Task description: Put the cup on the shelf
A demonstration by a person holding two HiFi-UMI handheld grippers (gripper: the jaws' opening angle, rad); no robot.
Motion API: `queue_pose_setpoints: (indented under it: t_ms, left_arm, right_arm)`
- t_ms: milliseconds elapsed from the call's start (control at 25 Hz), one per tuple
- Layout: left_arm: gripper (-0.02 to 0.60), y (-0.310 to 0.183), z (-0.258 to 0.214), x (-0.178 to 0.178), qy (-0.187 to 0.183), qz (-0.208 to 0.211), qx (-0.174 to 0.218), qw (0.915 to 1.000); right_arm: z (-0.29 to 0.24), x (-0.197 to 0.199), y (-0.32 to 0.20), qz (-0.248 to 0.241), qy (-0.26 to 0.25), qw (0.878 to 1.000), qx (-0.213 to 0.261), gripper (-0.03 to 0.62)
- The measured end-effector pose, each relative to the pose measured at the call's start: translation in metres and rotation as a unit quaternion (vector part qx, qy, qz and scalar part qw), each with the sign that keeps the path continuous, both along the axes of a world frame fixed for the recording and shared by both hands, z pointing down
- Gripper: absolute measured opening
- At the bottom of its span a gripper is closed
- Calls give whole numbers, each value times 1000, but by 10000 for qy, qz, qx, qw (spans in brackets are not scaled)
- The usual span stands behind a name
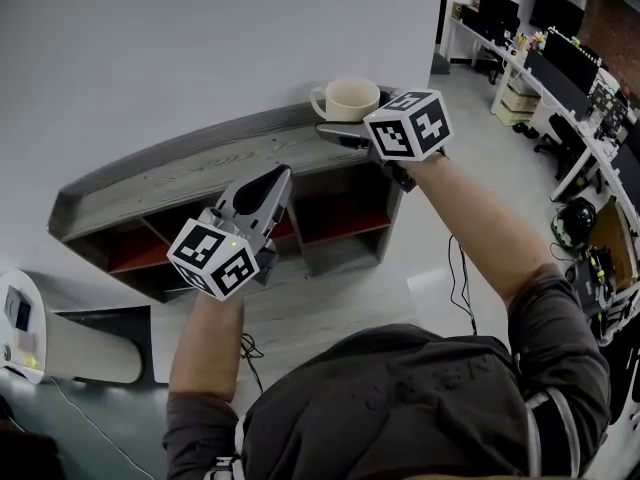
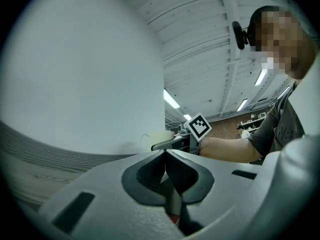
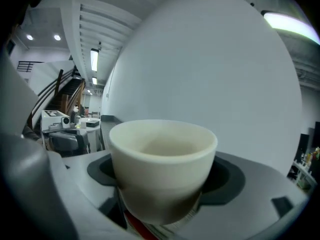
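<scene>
Cup (image 1: 350, 98), cream ceramic, light, rigid, smooth, likely breakable: right hand-held gripper (image 1: 346, 132) clasps its body at the shelf's (image 1: 180, 180) right end; left hand-held gripper (image 1: 278, 178) closed, empty.

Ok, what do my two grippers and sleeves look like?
The left gripper and right gripper are light grey shells with dark pads on the jaws, each carrying a white cube of black square markers. The sleeves are dark grey.

A cream ceramic cup (image 3: 162, 154) stands upright between the grey jaws of the right gripper (image 3: 165, 179), dark pads (image 3: 100, 169) hugging its left and right sides. A white wall (image 3: 210, 59) rises beyond.
</scene>
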State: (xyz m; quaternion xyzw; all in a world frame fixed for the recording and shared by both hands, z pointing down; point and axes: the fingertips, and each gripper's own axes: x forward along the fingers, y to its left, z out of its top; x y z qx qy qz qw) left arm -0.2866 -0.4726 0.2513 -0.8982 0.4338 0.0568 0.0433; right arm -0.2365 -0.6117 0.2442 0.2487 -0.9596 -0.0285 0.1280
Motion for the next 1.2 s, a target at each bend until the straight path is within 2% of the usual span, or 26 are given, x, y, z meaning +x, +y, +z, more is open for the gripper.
queue_pose_setpoints:
  t_ms: [400,680,800,960,1200]
  left_arm:
    - [2,-4,14,-1,21,228,-108,9997]
    - [2,-13,17,1,-10,261,-170,9995]
    - [2,-15,16,4,-21,274,-167,9995]
    - [2,-19,16,3,-22,300,-162,9994]
    - [2,-24,15,14,-67,387,-125,9991]
  right_arm:
    - [41,-3,-28,720,338,9966,-221,443]
    - [44,0,-37,929,337,9940,-477,449]
    - [41,2,-37,990,317,9939,-379,457]
    - [39,4,-39,1029,248,9940,-267,502]
    - [25,12,-29,940,-9,9955,-86,512]
